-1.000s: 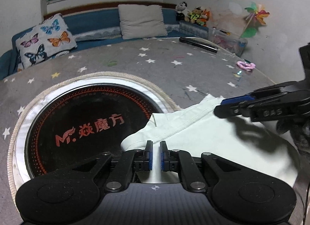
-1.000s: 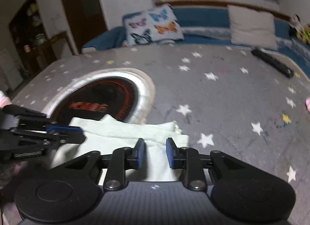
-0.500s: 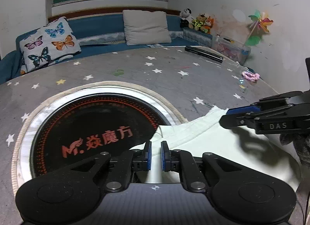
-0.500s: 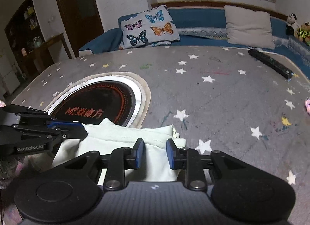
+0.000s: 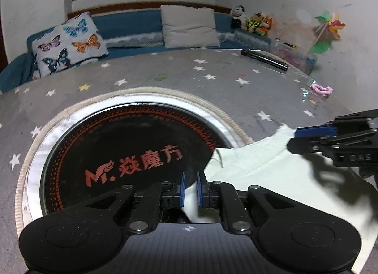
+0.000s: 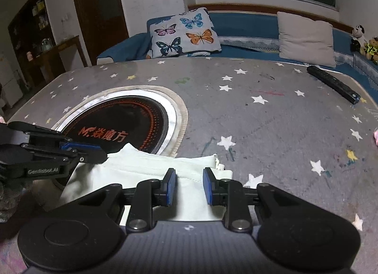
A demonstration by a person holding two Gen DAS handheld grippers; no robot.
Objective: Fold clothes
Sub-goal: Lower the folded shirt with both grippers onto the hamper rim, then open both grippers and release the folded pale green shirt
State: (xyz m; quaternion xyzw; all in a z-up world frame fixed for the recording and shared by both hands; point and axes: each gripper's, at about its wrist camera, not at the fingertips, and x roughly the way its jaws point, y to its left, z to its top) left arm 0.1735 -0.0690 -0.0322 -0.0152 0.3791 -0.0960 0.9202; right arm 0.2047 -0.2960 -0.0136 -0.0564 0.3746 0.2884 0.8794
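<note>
The pale green garment [image 6: 151,172] lies flat on the star-printed table cover [image 6: 271,118], and its far left corner laps over the rim of the round black cooktop [image 5: 122,148] set into the table; the rest spreads to the right of that cooktop and toward the person. It already looks folded at least once, with a doubled edge and a seam running along the side farthest from the cameras, so the task seems partway done, though how many folds remain cannot be judged from here. The left gripper [image 5: 189,190] sits low at the near edge of the cooktop, and its blue pads are drawn close with a strip of pale cloth showing in the narrow gap between them; it appears to be pinching the garment's near-left corner, probably to lift or carry that corner for the next fold. The right gripper [image 6: 189,186] hovers over the cloth on the side away from the cooktop, its pads spread apart with fabric visible beneath and between them but not clamped, so it reads as released, likely lined up to take the matching right-hand edge. Pairing the two tools at opposite corners makes sense for soft fabric, which sags and skews if raised from a single point. A dark remote control [image 6: 333,83] rests well beyond the cooktop, near the far right edge of the table, clear of the work.
</note>
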